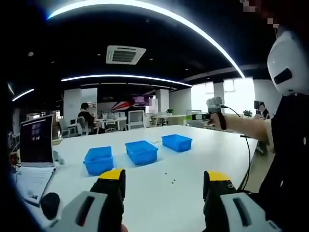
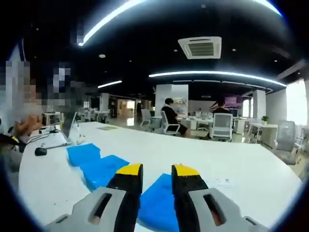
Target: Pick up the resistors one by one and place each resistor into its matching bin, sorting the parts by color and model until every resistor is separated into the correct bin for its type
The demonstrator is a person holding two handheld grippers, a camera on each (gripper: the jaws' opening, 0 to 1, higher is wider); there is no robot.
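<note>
left gripper (image 1: pixel 164 180) wide, empty | right gripper (image 2: pixel 157 175) narrow gap, empty | three rectangular blue plastic bins (image 1: pixel 141 152) | smooth white counter (image 1: pixel 203 145) | tiny dark resistors (image 1: pixel 170 181) scattered

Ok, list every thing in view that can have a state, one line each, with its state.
Left tongs: open, holding nothing.
Right tongs: narrowly open, holding nothing, above the bins.
Three blue rectangular plastic bins: upright in a row on the table, contents not visible.
Small dark resistors: loose on the white table.
Laptop: open, screen lit.
</note>
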